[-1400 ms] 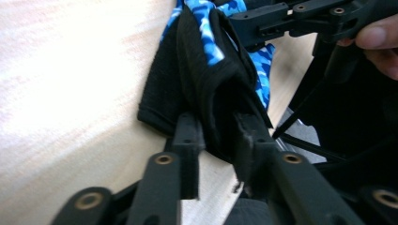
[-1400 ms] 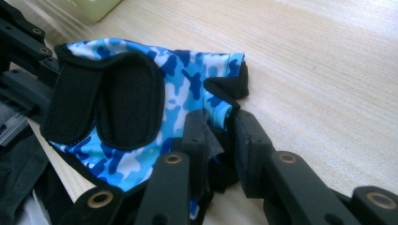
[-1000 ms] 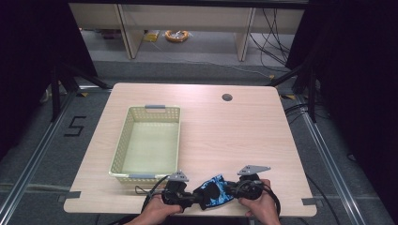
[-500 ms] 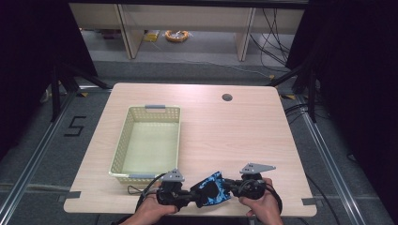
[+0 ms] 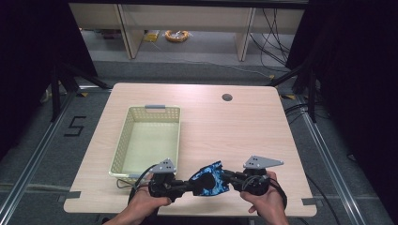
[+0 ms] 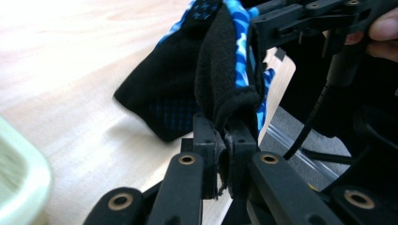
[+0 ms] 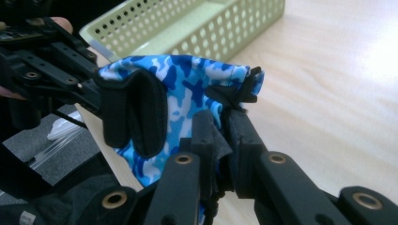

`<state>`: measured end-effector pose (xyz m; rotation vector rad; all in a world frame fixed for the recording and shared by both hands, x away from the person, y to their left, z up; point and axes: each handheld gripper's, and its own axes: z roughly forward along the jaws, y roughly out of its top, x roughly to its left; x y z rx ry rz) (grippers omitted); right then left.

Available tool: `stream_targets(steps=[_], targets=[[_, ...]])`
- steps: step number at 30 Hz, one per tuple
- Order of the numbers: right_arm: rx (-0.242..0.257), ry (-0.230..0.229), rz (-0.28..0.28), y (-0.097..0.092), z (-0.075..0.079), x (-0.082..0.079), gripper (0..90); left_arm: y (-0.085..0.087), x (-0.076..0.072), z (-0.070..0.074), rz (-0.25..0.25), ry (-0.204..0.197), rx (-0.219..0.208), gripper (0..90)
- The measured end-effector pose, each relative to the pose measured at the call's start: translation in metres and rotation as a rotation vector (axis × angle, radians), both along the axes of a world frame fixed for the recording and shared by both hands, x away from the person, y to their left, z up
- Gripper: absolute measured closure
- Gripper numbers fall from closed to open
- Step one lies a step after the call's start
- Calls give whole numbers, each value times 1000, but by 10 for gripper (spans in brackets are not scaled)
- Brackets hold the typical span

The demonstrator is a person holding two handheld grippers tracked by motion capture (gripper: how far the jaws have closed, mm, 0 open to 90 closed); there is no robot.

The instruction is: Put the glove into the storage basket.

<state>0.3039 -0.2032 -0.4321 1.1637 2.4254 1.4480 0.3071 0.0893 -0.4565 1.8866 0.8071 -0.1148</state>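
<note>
Near the front edge of the pale wooden worktop (image 5: 225, 136), the left claw (image 5: 187, 184) and the right claw (image 5: 228, 176) point at each other, with a small blue camouflage and black fabric glove (image 5: 210, 179) stretched between them. Each claw is closed tight on an edge of that glove. From above the glove reads as a dark crumpled patch. The left claw's own view shows its black fleecy lining (image 6: 220, 70) pinched between the jaws, hanging just over the wood, with the right claw (image 6: 263, 28) gripping the far edge. The right claw's view shows the patterned blue outer face (image 7: 187, 93) and a black padded panel (image 7: 136, 115), and, beyond the left claw (image 7: 94, 96), the pale green perforated plastic basket (image 7: 197, 28). In the high view that basket (image 5: 121, 145) sits just beyond the left claw, and a round cable hole (image 5: 227, 97) lies well beyond the right claw. Grey carpet (image 5: 197, 65), floor rails (image 5: 33, 159), shelving legs (image 5: 126, 33) and a coiled yellow cable (image 5: 176, 35) lie past the far edge.
</note>
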Motion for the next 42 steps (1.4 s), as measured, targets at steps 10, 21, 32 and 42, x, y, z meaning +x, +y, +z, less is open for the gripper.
stream_targets(steps=[10,21,32,42], targets=[[-30,-80,51,17,49,12,829,16,7,21,60,-50,7,806],[-78,-114,123,53,87,35,830,48,11,35,114,-104,20,717],[-86,-84,176,98,105,57,830,97,13,47,214,-118,43,702],[-57,-57,228,156,107,79,831,153,18,53,291,-94,78,774]])
